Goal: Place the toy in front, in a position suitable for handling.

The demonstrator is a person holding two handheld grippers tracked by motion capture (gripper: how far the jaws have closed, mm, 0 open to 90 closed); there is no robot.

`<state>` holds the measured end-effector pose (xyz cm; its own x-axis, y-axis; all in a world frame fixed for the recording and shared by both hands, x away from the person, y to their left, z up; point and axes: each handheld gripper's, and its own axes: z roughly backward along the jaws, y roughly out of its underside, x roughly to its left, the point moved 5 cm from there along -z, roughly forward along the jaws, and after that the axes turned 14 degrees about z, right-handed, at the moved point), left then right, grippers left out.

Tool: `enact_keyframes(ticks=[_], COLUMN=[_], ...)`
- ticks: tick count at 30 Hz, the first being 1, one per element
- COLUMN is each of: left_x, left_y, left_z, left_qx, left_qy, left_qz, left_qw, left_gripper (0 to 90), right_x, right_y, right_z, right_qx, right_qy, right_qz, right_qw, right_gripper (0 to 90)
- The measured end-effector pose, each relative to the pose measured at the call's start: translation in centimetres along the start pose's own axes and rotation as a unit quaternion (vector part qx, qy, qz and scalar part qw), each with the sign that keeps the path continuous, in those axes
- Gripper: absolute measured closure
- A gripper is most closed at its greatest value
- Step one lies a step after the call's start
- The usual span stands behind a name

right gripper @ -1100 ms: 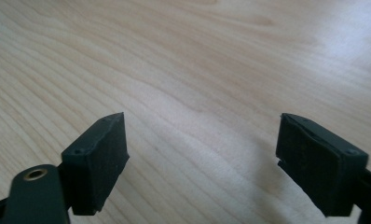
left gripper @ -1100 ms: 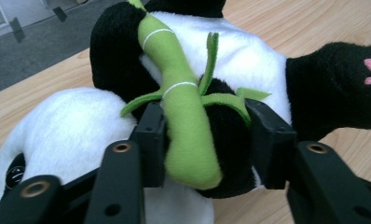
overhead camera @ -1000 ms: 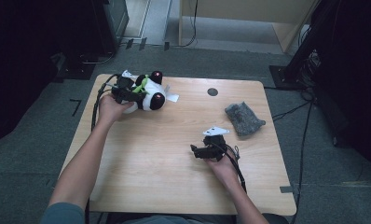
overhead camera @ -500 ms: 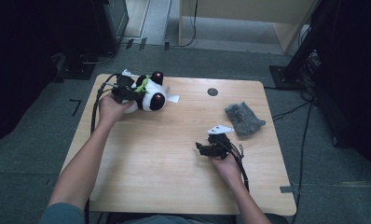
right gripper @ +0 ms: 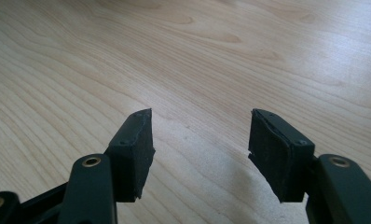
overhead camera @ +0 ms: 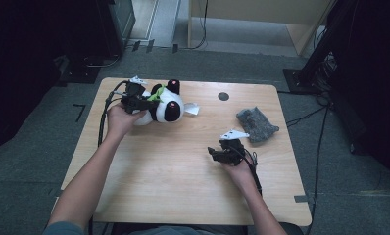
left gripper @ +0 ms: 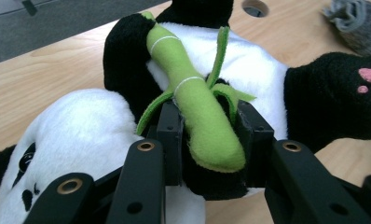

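Left gripper (left gripper: 207, 140) clamps the soft, light panda (overhead camera: 163, 105) by its green felt stalk (left gripper: 197, 107); plush compresses, so grip deep. Right gripper (right gripper: 200, 154), half-open and just closing, holds nothing.

A crumpled grey cloth (overhead camera: 257, 124) is lying near the right edge of the wooden table (overhead camera: 173, 176). A small dark round hole (overhead camera: 223, 96) is sitting in the tabletop near its far edge.

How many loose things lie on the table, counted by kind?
Plush panda: 1
Grey cloth bundle: 1
Total: 2
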<state>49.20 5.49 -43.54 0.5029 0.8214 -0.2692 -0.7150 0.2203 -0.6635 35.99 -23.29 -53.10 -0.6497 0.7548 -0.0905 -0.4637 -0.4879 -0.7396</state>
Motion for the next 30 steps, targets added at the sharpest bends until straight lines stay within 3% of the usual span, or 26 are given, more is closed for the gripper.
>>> enact_keyframes(ticks=[1, 4, 5, 8, 15, 20, 23, 26, 30], left_x=[-0.4, -1.4, -2.1, -2.8, -5.0, -6.6, -7.8, -8.5, -10.0], left_y=[0.2, 0.9, 1.4, 1.8, 3.1, 3.7, 4.6, 5.3, 6.5], left_z=[0.2, 0.7, 1.0, 1.4, 2.5, 3.1, 3.3, 3.3, 3.1], left_qx=[0.0, 0.001, 0.001, 0.003, -0.003, -0.001, -0.005, -0.002, -0.001], left_qy=[0.001, 0.014, 0.024, 0.029, 0.033, 0.045, 0.051, 0.056, 0.067], left_qz=[0.0, -0.003, 0.0, 0.002, -0.011, -0.016, -0.017, -0.013, -0.013], left_qw=[1.0, 0.9999, 0.9997, 0.9996, 0.9994, 0.9989, 0.9986, 0.9983, 0.9977], left_gripper=[67.7, 67.7, 67.7, 67.7, 67.7, 67.7, 67.6, 67.6, 67.6], right_x=[-0.2, -0.6, -1.0, -1.7, -2.7, -3.5, -4.3, -4.6, -5.4], right_y=[-0.3, -0.6, -0.7, -0.5, -0.7, -0.8, -0.9, -1.0, -0.9], right_z=[0.0, 0.2, 0.4, 0.6, 1.1, 1.7, 2.3, 2.4, 2.7], right_qx=[0.022, 0.021, 0.011, 0.007, -0.001, -0.013, -0.029, -0.022, -0.017], right_qy=[-0.017, -0.03, -0.027, -0.021, -0.018, -0.001, -0.008, -0.01, 0.006], right_qz=[-0.004, -0.01, -0.012, -0.009, -0.022, -0.024, -0.048, -0.045, -0.041], right_qw=[0.9996, 0.9993, 0.9995, 0.9997, 0.9996, 0.9996, 0.9984, 0.9987, 0.999], right_gripper=[38.9, 38.5, 39.3, 40.7, 42.2, 42.7, 46.3, 45.5, 47.9])
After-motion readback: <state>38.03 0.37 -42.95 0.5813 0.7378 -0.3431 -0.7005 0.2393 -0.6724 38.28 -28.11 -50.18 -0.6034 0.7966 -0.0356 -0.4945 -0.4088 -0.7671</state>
